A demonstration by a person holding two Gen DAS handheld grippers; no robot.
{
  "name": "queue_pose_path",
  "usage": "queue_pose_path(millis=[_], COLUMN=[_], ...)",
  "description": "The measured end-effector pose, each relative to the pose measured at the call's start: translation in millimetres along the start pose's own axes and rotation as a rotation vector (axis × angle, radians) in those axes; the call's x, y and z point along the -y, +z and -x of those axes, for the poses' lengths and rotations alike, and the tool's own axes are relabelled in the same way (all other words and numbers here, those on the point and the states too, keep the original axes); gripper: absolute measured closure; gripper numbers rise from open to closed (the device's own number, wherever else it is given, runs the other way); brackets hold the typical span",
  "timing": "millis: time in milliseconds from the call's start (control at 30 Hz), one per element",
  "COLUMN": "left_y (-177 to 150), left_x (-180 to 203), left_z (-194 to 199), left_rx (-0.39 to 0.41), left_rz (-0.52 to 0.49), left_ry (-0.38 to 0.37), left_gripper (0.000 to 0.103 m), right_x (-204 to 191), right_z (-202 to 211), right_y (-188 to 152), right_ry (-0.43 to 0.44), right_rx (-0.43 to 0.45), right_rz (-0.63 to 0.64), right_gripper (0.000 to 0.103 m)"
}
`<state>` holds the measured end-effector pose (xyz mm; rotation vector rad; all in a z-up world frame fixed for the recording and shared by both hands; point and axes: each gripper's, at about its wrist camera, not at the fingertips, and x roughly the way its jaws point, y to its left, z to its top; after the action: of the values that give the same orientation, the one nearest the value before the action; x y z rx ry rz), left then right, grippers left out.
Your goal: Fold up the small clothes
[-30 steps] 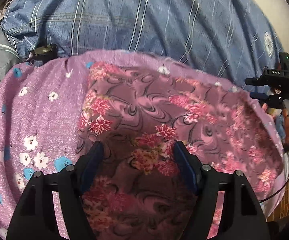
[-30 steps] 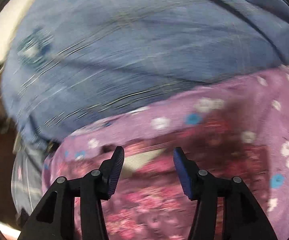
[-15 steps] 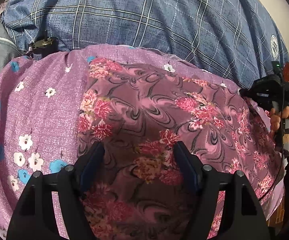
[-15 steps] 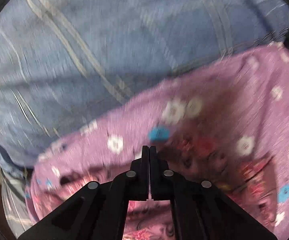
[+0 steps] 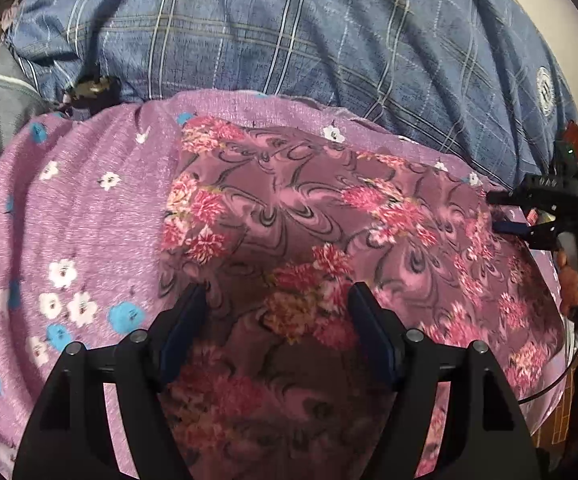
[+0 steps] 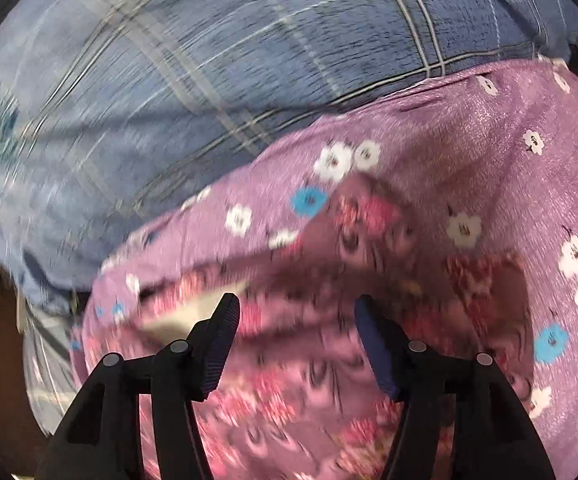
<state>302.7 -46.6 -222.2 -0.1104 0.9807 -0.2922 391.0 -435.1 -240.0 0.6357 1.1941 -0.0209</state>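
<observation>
Now mauve rose-print garment (image 5: 289, 216) lies flat, creased, on lilac floral cloth (image 5: 69, 208); left gripper (image 5: 277, 308) and right gripper (image 6: 295, 320) fingers apart.

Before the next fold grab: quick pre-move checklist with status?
1. Left gripper open: ok, jaws wide, nothing pinched.
2. Right gripper open: ok, jaws apart.
3. Rose-print garment lying flat on the lilac flowered cloth: ok, few wrinkles.
4. Right gripper at the garment's right edge: ok.
5. Right wrist view sharp enough to pick the edge: not ok, motion blur.
6. Which edge the left gripper should grab: cannot tell, near edge hidden under its fingers.
</observation>
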Motion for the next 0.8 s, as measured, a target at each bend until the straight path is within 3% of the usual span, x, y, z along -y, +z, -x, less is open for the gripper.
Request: queue_pose_path(millis=[33,100,167,233,300,400,433,500,533,633,800], left_y=[-2,-6,-10,-12,-10,-14,-18,-25,-32,-61,-114], left_x=[0,1,1,-3,-7,-17,-24,-37,-45,-55,-52], left_z=[4,5,-7,-12,-6,16,25,40,51,74,89], left_rx=[0.008,0.004,-0.037,-0.040,-0.048,-0.014,-0.005,-0.003,-0.003,-0.007,-0.100], left_rz=[-0.006,-0.025,-0.061,-0.071,-0.049,-0.024,-0.011,0.042,0.089,0.153,0.250], left_ry=[0.005,0.002,0.049,0.051,0.035,0.018,0.028,0.029,0.023,-0.025,-0.126], left_gripper=[0.029,0.028,0.023,0.019,0.020,0.020,0.020,0.020,0.020,0.020,0.020], right_x=[-1,-5,-15,-18,-15,-13,-12,-11,-11,-6,22], right_z=[-7,-21,-31,-37,-33,-1,11,39,49,82,111], right_y=[-6,-11,-7,0,-1,-23,-35,-68,-80,-133,-199], right_ry=[-0.007,-0.077,-0.143,-0.181,-0.134,-0.035,0.002,0.102,0.133,0.203,0.310], right_rx=[-0.020,-0.026,0.035,0.072,0.074,0.116,0.126,0.118,0.124,0.143,0.147], right_rz=[0.014,0.040,0.082,0.061,-0.001,0.002,0.013,0.044,0.060,0.113,0.110], right_gripper=[0.046,0.068,0.076,0.085,0.079,0.077,0.071,0.048,0.044,0.042,0.037])
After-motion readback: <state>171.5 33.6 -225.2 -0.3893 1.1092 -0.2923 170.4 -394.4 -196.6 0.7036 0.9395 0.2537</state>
